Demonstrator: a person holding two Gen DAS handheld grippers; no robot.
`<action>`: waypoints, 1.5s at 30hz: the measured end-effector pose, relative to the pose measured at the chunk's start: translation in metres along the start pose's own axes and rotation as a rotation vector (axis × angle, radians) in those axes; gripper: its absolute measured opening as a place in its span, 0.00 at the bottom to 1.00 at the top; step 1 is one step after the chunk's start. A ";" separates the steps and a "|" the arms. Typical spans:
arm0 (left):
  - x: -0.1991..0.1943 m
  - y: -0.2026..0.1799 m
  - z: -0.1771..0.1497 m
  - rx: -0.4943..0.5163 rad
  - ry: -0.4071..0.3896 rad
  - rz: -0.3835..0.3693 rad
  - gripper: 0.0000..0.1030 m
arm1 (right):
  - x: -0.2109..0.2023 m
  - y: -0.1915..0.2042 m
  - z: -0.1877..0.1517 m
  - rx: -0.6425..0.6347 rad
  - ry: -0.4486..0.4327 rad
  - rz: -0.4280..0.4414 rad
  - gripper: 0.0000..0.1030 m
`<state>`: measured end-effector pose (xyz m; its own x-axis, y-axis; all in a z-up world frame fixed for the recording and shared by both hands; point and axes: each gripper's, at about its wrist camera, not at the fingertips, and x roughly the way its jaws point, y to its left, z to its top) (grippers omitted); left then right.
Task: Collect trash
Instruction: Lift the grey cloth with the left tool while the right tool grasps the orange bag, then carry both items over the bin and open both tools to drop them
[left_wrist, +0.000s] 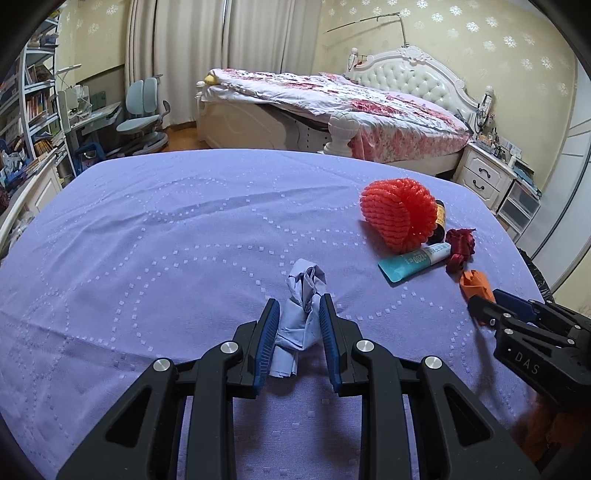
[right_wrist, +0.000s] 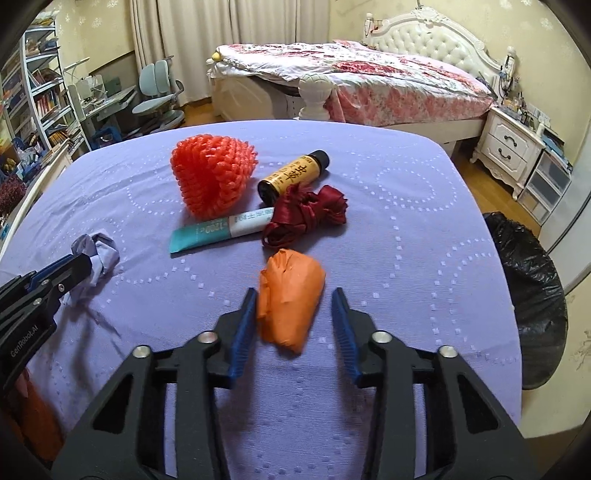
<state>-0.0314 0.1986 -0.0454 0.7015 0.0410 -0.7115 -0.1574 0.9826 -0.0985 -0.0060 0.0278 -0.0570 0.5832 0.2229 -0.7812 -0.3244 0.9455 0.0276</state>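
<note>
Both views are evenly lit by soft, diffuse indoor light, without glare; shadows on the purple surface (left_wrist: 147, 240) are faint. Fisheye distortion bends the room's straight lines, and dark vignetting fills the corners. Focus is sharp centrally, softer toward the edges.

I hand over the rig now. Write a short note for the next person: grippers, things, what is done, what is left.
Left gripper: shut on the lilac paper wad, which rests on the purple cover.
Right gripper: open around the orange wad; only one pad touches it.
Lying on the cover: red foam net, brown bottle, teal tube, dark red ribbon.
Black bin bag: right of the cover.
Done: one wad gripped. Left: grip the orange wad, bin everything.
</note>
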 end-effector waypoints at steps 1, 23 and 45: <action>0.001 0.000 0.000 0.001 0.007 -0.004 0.29 | -0.001 -0.002 0.000 0.002 0.000 0.008 0.28; -0.006 -0.003 -0.007 0.020 0.001 -0.050 0.31 | -0.019 -0.028 -0.006 0.036 -0.046 0.027 0.27; -0.029 -0.119 0.002 0.143 -0.077 -0.239 0.31 | -0.074 -0.129 -0.011 0.187 -0.179 -0.106 0.27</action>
<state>-0.0312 0.0808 -0.0116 0.7584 -0.1867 -0.6245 0.1145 0.9814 -0.1543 -0.0158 -0.1133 -0.0099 0.7346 0.1427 -0.6633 -0.1212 0.9895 0.0786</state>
